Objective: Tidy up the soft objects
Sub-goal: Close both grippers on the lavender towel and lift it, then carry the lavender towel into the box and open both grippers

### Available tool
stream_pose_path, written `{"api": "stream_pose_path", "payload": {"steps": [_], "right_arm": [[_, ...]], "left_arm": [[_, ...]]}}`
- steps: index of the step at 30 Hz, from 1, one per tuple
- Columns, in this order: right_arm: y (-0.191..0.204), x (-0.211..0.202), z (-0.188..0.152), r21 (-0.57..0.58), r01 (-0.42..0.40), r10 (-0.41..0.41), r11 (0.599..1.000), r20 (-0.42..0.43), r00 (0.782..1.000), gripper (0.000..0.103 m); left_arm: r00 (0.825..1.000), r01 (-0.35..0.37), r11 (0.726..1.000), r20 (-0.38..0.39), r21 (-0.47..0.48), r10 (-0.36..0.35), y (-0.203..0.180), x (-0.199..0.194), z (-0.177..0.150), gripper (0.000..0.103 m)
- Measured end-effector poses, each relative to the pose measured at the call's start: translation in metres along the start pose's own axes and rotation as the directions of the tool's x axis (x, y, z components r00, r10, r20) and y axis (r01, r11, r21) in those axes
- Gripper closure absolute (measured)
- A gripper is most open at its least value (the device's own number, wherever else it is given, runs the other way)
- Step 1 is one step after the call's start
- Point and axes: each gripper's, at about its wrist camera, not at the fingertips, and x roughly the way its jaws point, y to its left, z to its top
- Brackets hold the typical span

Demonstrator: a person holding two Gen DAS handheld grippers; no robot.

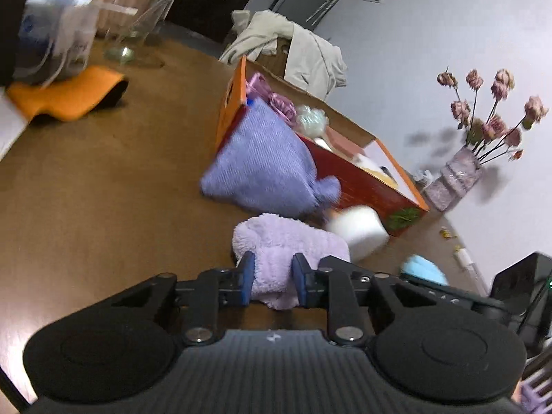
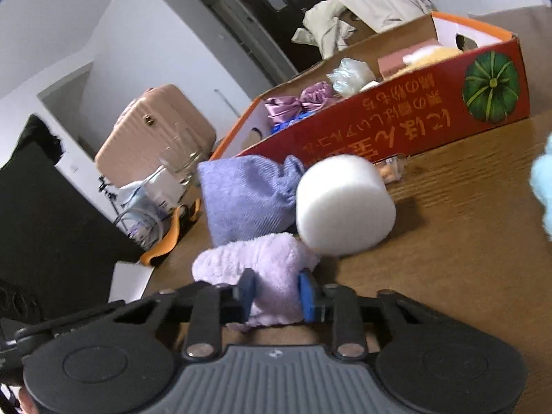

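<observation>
Both your left tool [image 1: 272, 277] and right tool [image 2: 277, 293] are clamped on the fluffy lilac towel [image 1: 288, 241], sitting on the counter [image 1: 103, 179] beside the white foam roll [image 2: 343, 205] and red box [image 2: 396, 127].

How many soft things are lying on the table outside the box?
4: the knitted pouch against the box, white foam roll beside it, fluffy lilac towel held nearest, light blue plush at right. Others may be hidden.
</observation>
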Motion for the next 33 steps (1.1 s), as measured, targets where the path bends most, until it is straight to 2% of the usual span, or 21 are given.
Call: {"api": "stream_pose_path", "payload": {"steps": [2, 6, 9, 11, 13, 15, 20, 22, 27, 28, 30, 33], "right_arm": [[0.003, -0.024, -0.014, -0.036, -0.003, 0.003, 0.999, -0.007, 1.000, 0.083], [0.002, -0.071, -0.044, -0.101, 0.031, -0.036, 0.994, -0.044, 0.998, 0.083], [-0.005, -0.098, -0.056, -0.079, 0.053, -0.056, 0.995, -0.037, 0.998, 0.077], [-0.008, -0.112, -0.059, -0.108, 0.086, -0.087, 0.990, -0.002, 0.996, 0.066], [-0.013, -0.123, -0.059, -0.104, 0.104, -0.100, 0.989, 0.041, 0.994, 0.056], [-0.017, -0.127, -0.058, -0.084, 0.089, -0.084, 0.992, 0.063, 0.994, 0.056], [-0.024, -0.123, -0.058, -0.057, 0.072, -0.068, 0.996, 0.073, 0.995, 0.056], [-0.023, -0.119, -0.059, -0.058, 0.065, -0.060, 0.996, 0.076, 0.995, 0.056], [-0.024, -0.112, -0.059, -0.053, 0.052, -0.049, 0.997, 0.060, 0.997, 0.057], [-0.024, -0.110, -0.059, -0.053, 0.051, -0.048, 0.997, 0.055, 0.997, 0.060], [-0.024, -0.107, -0.059, -0.052, 0.044, -0.042, 0.998, 0.041, 0.998, 0.073], [-0.022, -0.105, -0.056, -0.060, 0.043, -0.041, 0.997, 0.037, 0.998, 0.078]], "left_arm": [[0.999, 0.045, 0.998, -0.003, -0.037, -0.045, -0.007, -0.016, -0.015, 0.079], [0.996, 0.073, 0.997, -0.048, -0.009, -0.074, -0.033, -0.037, -0.054, 0.080], [0.993, 0.087, 0.996, -0.085, 0.010, -0.086, -0.045, -0.044, -0.073, 0.079], [0.994, 0.087, 0.995, -0.076, 0.042, -0.084, -0.053, -0.050, -0.080, 0.066], [0.998, 0.053, 0.996, -0.042, 0.068, -0.050, -0.057, -0.053, -0.082, 0.030], [1.000, 0.006, 0.996, -0.012, 0.085, -0.005, -0.061, -0.053, -0.081, 0.022], [1.000, 0.007, 0.995, -0.017, 0.104, -0.005, -0.065, -0.043, -0.076, 0.023], [0.999, 0.005, 0.994, -0.039, 0.106, -0.001, -0.066, -0.036, -0.077, 0.042], [0.999, 0.007, 0.993, -0.046, 0.118, -0.001, -0.069, -0.033, -0.081, 0.059], [0.999, 0.015, 0.992, -0.048, 0.122, -0.010, -0.069, -0.033, -0.081, 0.065], [0.998, 0.028, 0.992, -0.054, 0.123, -0.022, -0.070, -0.031, -0.081, 0.070], [0.998, 0.031, 0.991, -0.049, 0.129, -0.025, -0.072, -0.030, -0.077, 0.073]]}}
